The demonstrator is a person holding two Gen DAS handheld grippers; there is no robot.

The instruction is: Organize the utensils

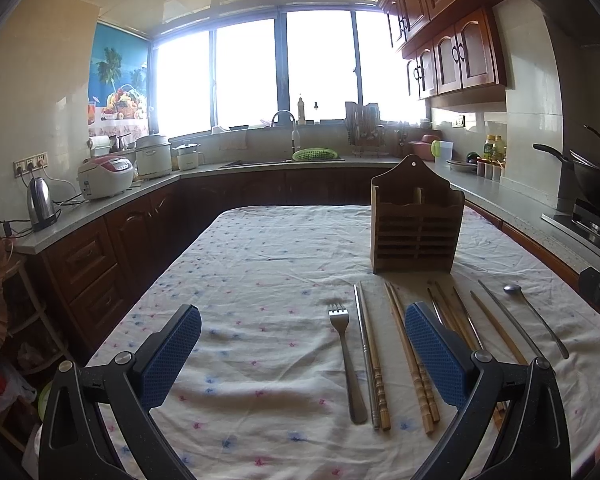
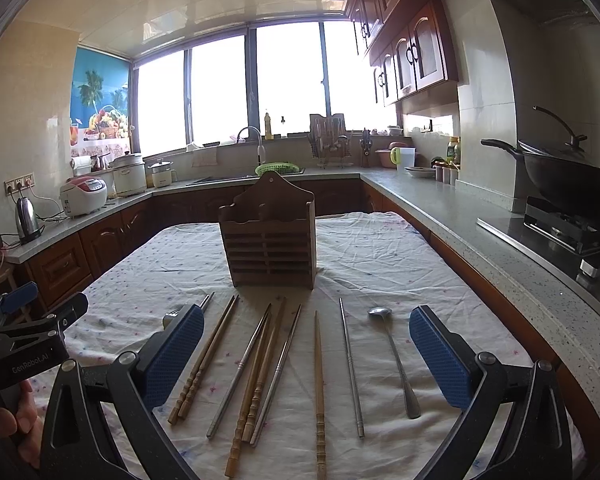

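Note:
A wooden slatted utensil holder stands upright on the flowered tablecloth. In front of it lie a metal fork, a metal spoon, several wooden chopsticks and metal chopsticks, side by side. My left gripper is open and empty above the cloth, left of most utensils. My right gripper is open and empty above the chopsticks. The left gripper's body shows at the left edge of the right wrist view.
The table is ringed by kitchen counters. A wok on a stove is at the right. A rice cooker and kettle are at the left. The sink is under the windows.

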